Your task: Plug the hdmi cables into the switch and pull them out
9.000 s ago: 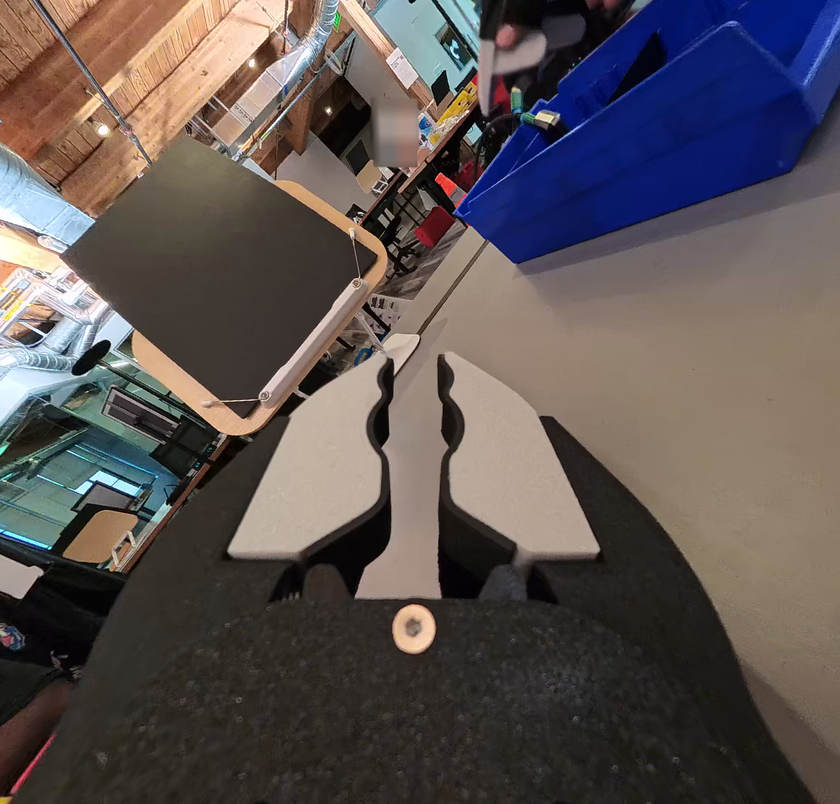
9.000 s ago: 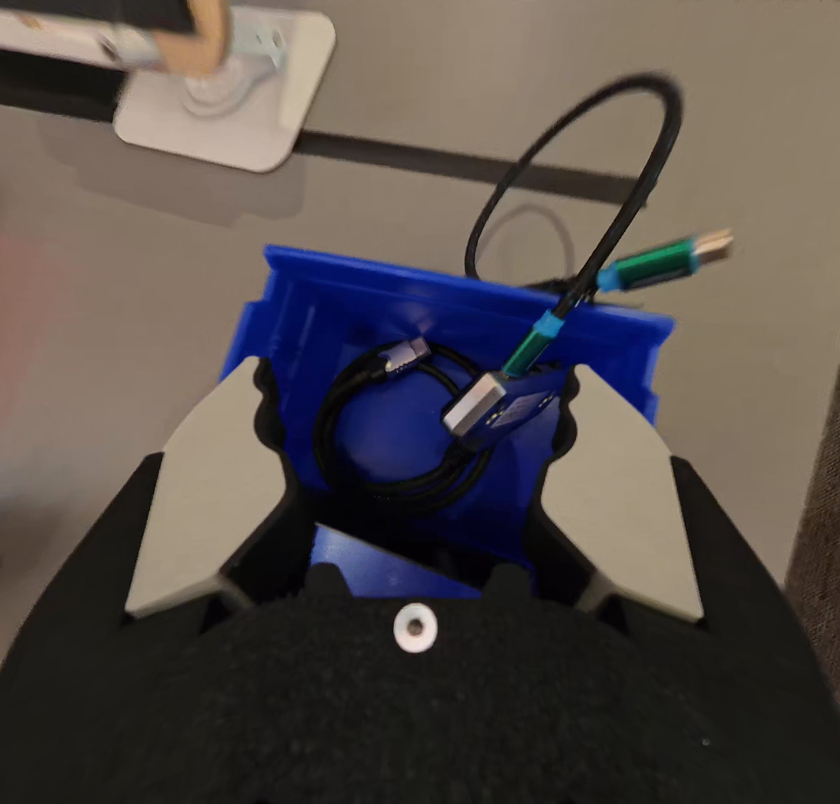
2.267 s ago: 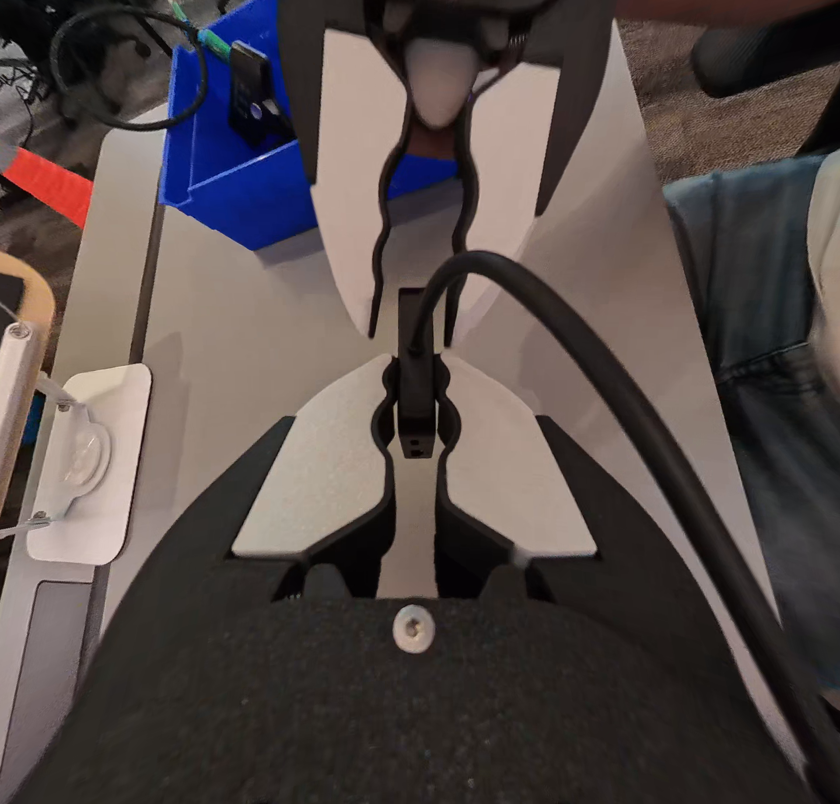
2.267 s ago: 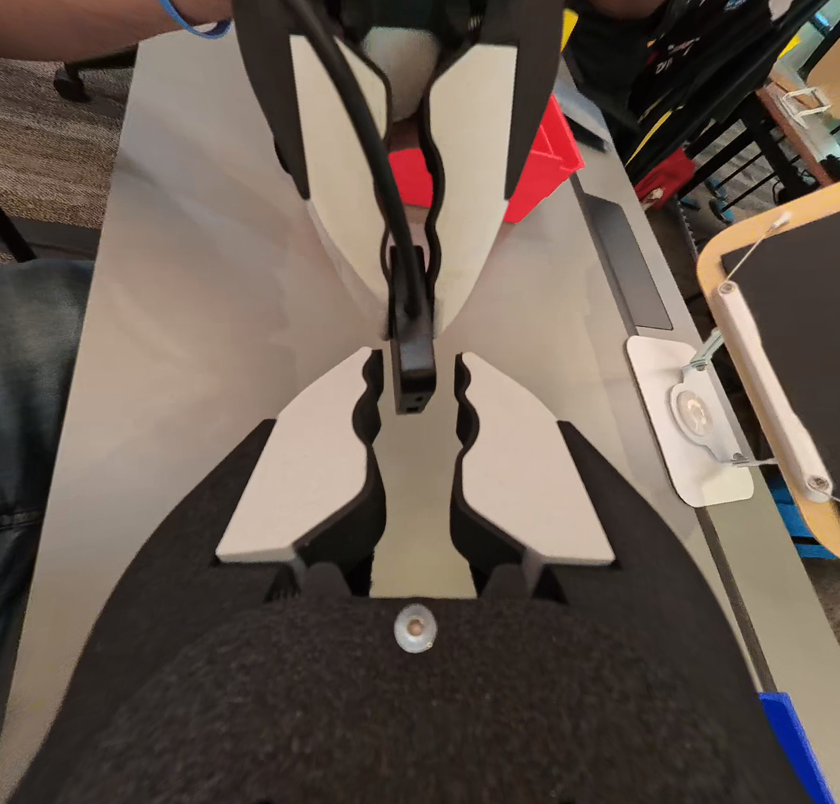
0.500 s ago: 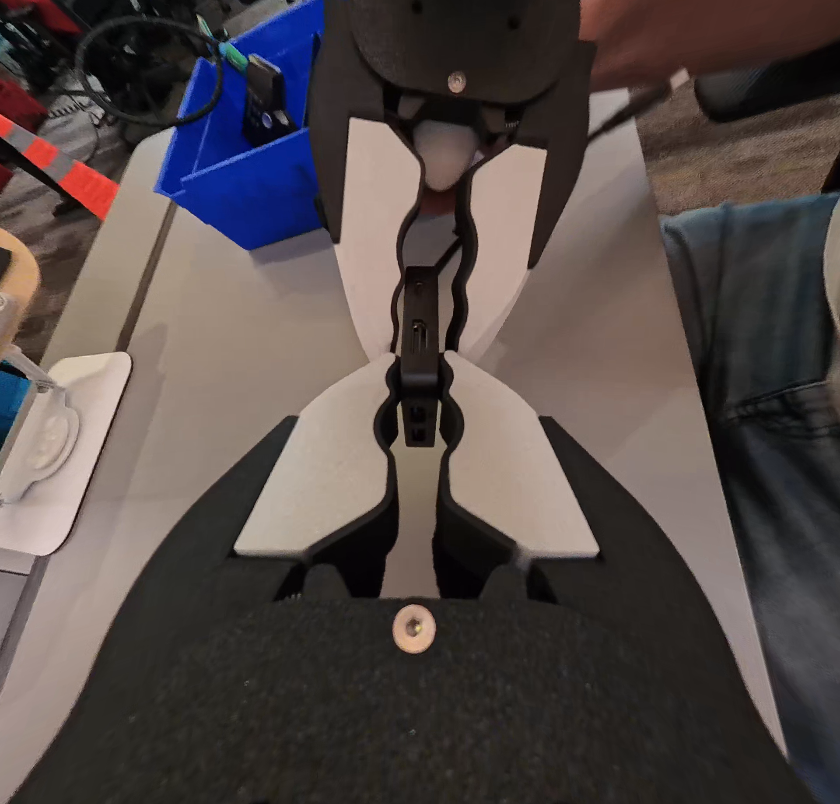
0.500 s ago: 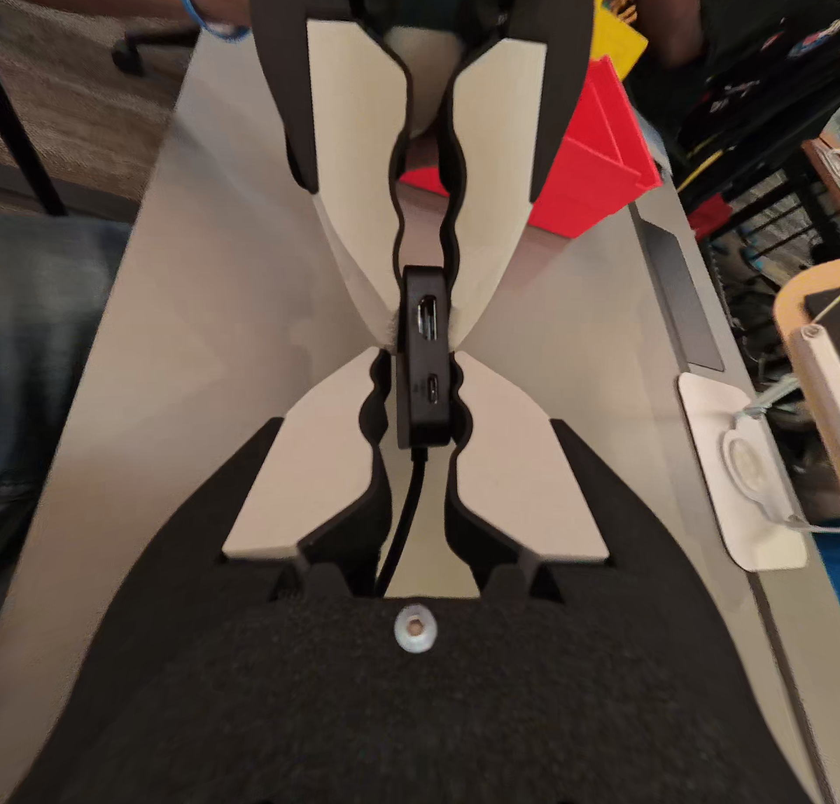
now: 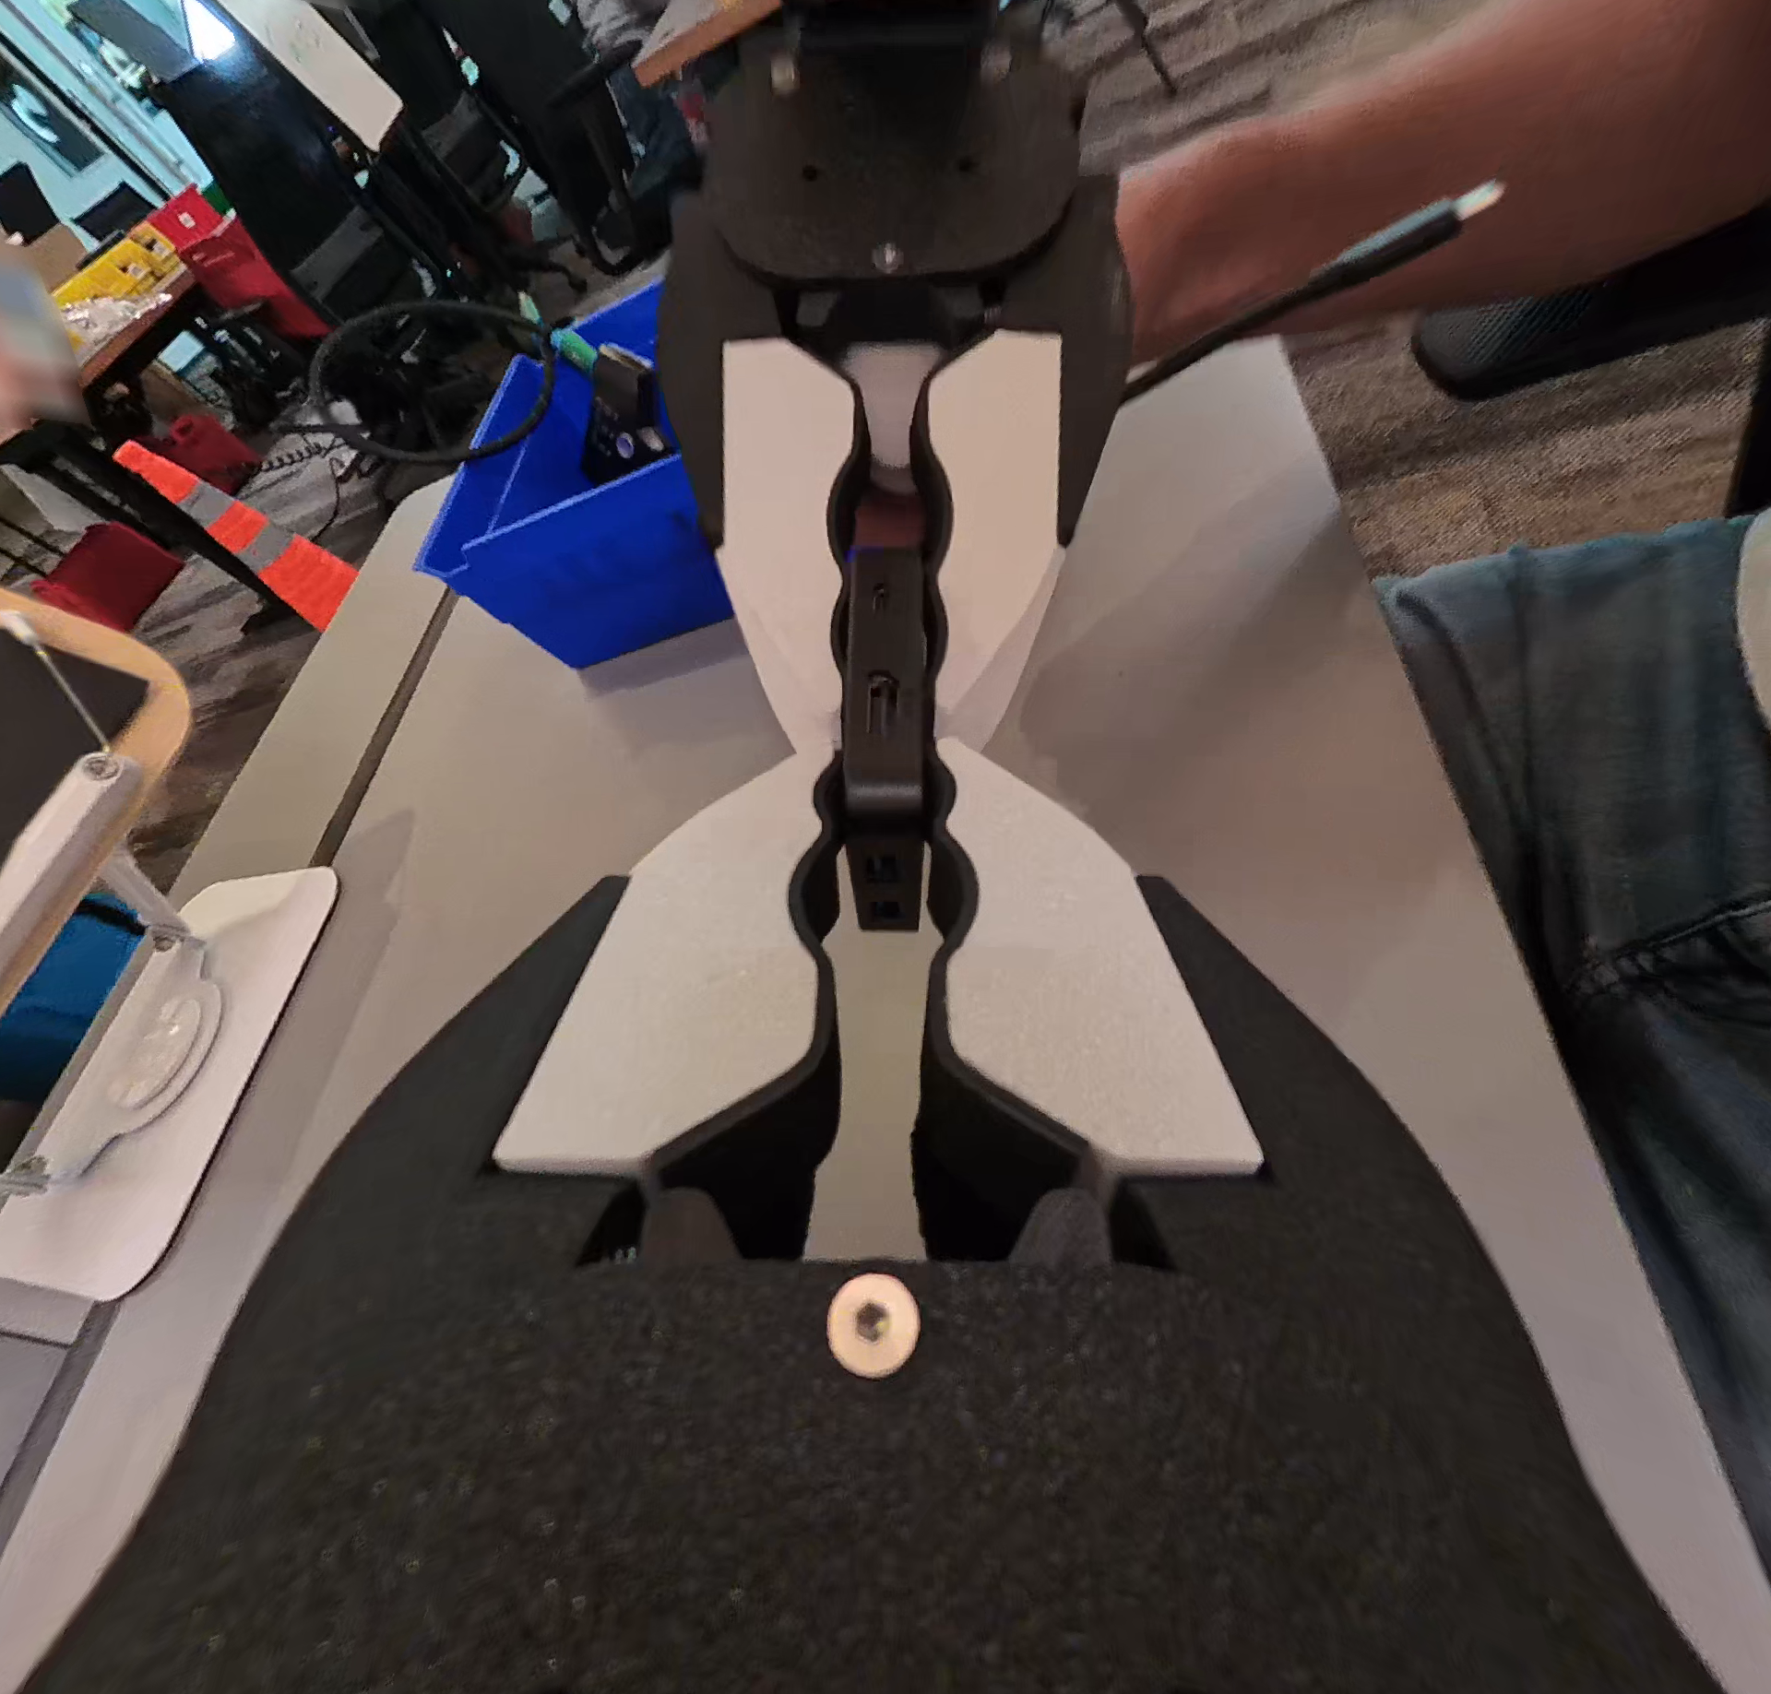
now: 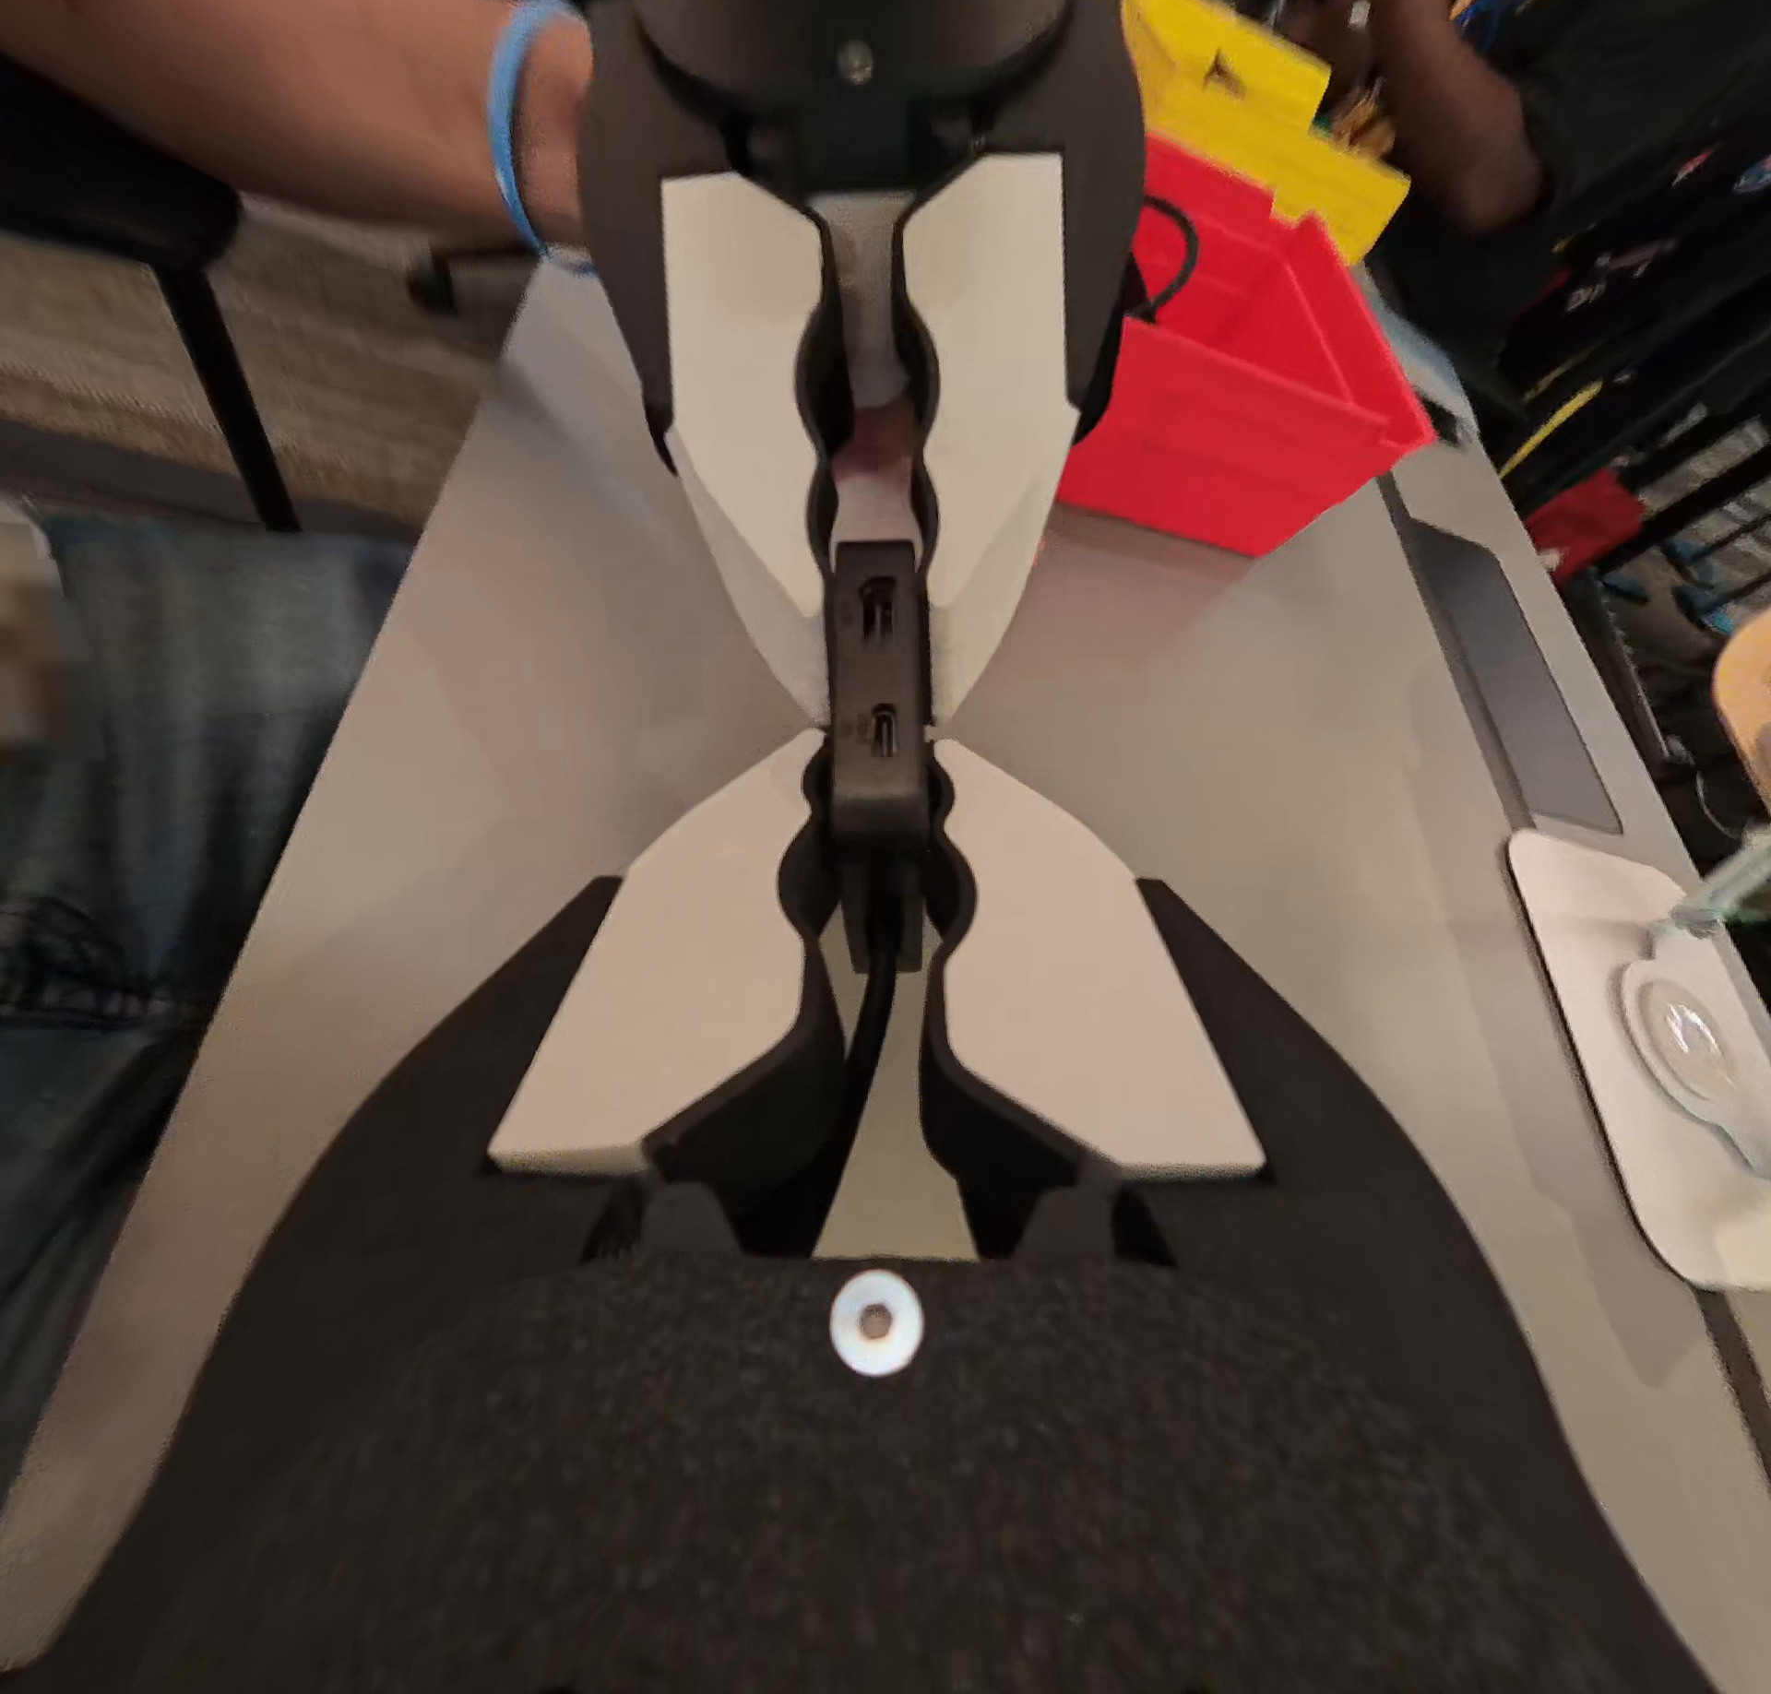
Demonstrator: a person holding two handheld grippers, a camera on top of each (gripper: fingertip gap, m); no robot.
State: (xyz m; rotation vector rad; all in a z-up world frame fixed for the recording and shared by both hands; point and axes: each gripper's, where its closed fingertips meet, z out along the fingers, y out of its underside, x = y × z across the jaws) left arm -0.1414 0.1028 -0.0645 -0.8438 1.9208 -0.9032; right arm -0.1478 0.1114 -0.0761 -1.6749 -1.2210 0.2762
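Note:
A small black switch with ports along its edge hangs above the grey table, held between my two grippers, which face each other tip to tip. My left gripper is shut on one end. My right gripper is shut on the other end. A black cable leaves the switch and runs back between my right fingers. In the left wrist view it comes out behind the right gripper, and its silver plug hangs free.
A blue bin holds a dark device and a green-ended cable. Red and yellow bins stand at the other end. A white stand base sits near the table edge. The person's jeans border the table.
My right gripper came from the blue bin and has shut on the switch. The cable that arched past my left gripper now trails through my right fingers. Both grippers have tilted up slightly.

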